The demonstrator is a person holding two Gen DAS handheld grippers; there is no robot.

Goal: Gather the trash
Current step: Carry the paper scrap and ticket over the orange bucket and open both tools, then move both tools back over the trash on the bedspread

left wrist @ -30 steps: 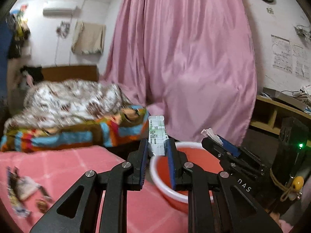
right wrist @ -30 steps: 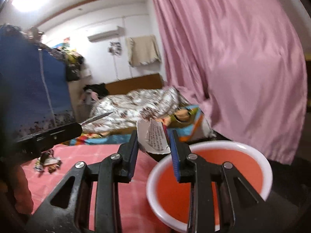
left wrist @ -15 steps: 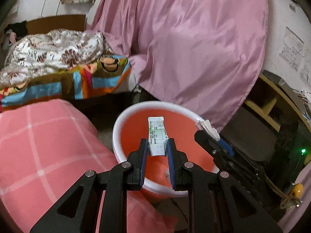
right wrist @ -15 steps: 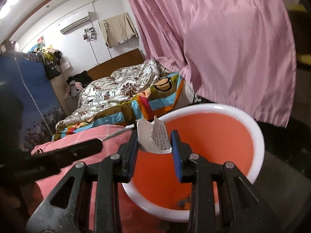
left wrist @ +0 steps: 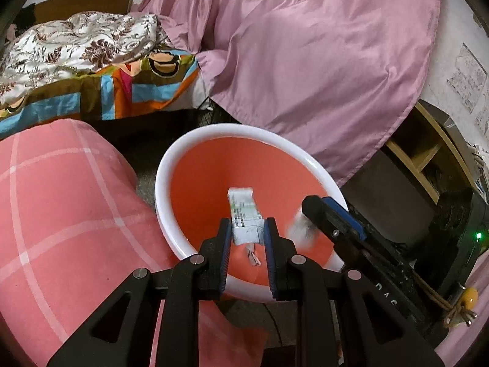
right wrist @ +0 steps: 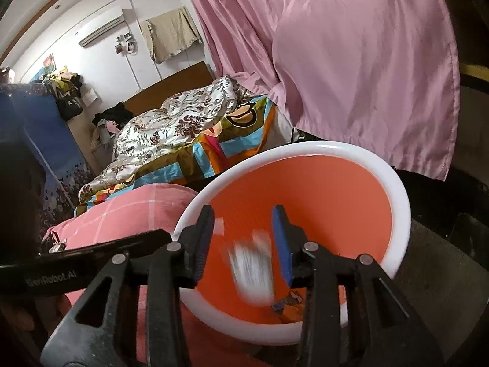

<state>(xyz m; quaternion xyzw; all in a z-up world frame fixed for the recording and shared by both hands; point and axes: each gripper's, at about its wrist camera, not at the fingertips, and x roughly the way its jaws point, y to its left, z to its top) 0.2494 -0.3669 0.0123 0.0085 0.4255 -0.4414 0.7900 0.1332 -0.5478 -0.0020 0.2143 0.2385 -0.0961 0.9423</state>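
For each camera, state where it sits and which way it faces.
Left wrist: rides the left claw, looking down into the orange basin; its fingers pinch a white wrapper, and the right claw shows at right.
Right wrist: rides the right claw, open above a blurred paper scrap; the left claw's arm crosses at left.
Shared: basin, pink curtain, bed quilt.

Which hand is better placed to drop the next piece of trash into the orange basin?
Left. The left tongs hold a printed wrapper over the orange basin. The right tongs are open, and their blurred paper is already falling in.
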